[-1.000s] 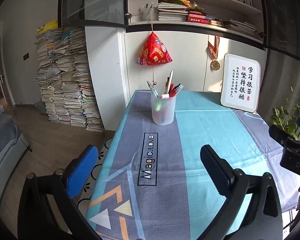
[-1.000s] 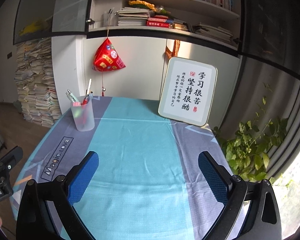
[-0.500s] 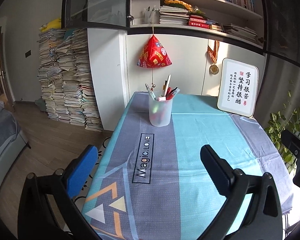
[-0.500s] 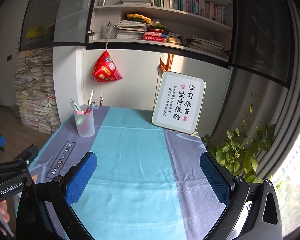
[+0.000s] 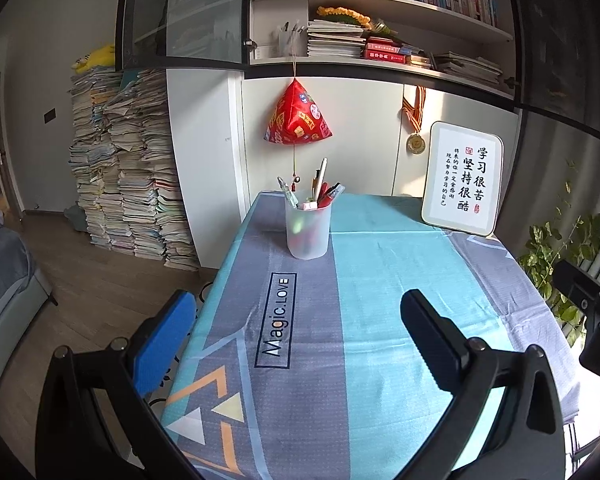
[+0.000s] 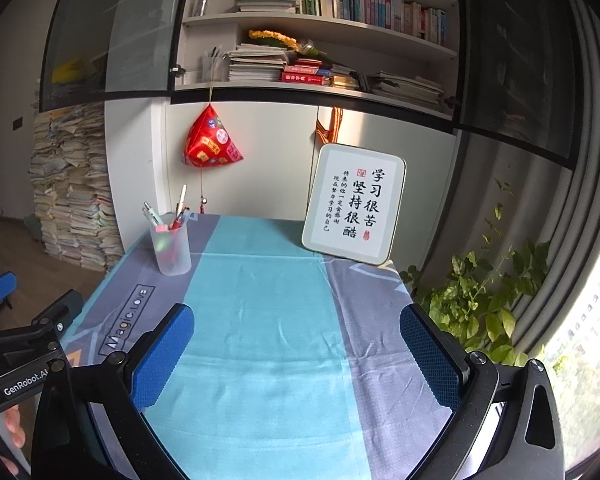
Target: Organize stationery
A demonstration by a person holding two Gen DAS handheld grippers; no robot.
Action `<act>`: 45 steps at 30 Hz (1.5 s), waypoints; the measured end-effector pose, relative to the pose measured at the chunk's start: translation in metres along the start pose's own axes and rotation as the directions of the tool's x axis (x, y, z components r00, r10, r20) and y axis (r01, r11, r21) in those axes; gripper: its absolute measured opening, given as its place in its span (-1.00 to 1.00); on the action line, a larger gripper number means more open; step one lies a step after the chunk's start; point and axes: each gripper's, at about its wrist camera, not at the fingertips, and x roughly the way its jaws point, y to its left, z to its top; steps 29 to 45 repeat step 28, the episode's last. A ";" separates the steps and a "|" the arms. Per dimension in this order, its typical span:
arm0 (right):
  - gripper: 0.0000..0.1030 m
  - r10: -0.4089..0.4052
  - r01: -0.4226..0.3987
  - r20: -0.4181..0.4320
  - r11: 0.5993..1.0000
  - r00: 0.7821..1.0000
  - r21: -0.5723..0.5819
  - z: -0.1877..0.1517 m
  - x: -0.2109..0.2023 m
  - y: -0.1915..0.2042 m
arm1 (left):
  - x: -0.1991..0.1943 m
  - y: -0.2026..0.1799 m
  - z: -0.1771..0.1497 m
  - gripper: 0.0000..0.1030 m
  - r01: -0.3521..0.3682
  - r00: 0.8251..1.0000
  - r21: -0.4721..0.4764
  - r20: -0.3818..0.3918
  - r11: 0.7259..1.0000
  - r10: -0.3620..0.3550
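A translucent plastic cup (image 5: 308, 232) stands upright on the far left part of the table and holds several pens (image 5: 320, 188). It also shows in the right wrist view (image 6: 171, 250), with the pens (image 6: 172, 212) sticking out. My left gripper (image 5: 296, 332) is open and empty, held over the table's near edge, well short of the cup. My right gripper (image 6: 296, 344) is open and empty, held over the near middle of the table, to the right of the cup.
The table wears a teal and grey cloth (image 5: 380, 288). A framed calligraphy board (image 6: 354, 204) leans at the back right. A red pyramid ornament (image 5: 298, 116) hangs on the wall behind. Stacked papers (image 5: 120, 168) stand left; a plant (image 6: 476, 300) is right.
Both grippers have drawn back and risen from the table, so the cup and board look smaller and farther. Both stay open and empty.
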 end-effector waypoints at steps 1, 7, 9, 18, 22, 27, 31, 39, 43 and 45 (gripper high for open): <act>0.99 0.001 -0.001 -0.001 1.000 1.000 0.003 0.000 0.000 -0.001 | 0.000 0.000 0.000 0.98 0.000 1.000 0.001 0.000 1.000 0.000; 0.99 -0.007 0.007 -0.015 1.000 1.000 0.011 -0.001 0.003 -0.005 | -0.001 -0.004 0.000 0.98 -0.005 1.000 0.012 0.007 1.000 0.005; 0.99 -0.007 0.007 -0.019 1.000 1.000 0.017 -0.002 0.004 -0.006 | -0.002 -0.003 -0.001 0.98 -0.001 1.000 0.003 0.016 1.000 0.001; 0.99 -0.014 0.015 -0.031 0.999 0.999 0.028 -0.004 0.007 -0.010 | -0.003 -0.004 -0.002 0.98 0.002 1.000 0.003 0.007 1.000 -0.002; 0.99 -0.015 0.016 -0.036 0.999 0.999 0.028 -0.005 0.007 -0.010 | -0.003 -0.005 -0.002 0.98 0.006 1.000 0.004 0.004 1.000 -0.006; 0.99 -0.015 0.016 -0.039 0.999 0.999 0.028 -0.006 0.008 -0.010 | -0.003 -0.006 -0.003 0.98 0.007 1.000 0.002 0.002 1.000 -0.007; 0.99 -0.015 0.016 -0.040 0.999 0.999 0.028 -0.007 0.008 -0.010 | -0.003 -0.006 -0.003 0.98 0.009 1.000 0.000 0.003 1.000 -0.009; 0.99 -0.015 0.016 -0.040 0.999 0.999 0.028 -0.007 0.008 -0.010 | -0.003 -0.006 -0.003 0.98 0.009 1.000 0.000 0.003 1.000 -0.009; 0.99 -0.015 0.016 -0.040 0.999 0.999 0.028 -0.007 0.008 -0.010 | -0.003 -0.006 -0.003 0.98 0.009 1.000 0.000 0.003 1.000 -0.009; 0.99 -0.015 0.016 -0.040 0.999 0.999 0.028 -0.007 0.008 -0.010 | -0.003 -0.006 -0.003 0.98 0.009 1.000 0.000 0.003 1.000 -0.009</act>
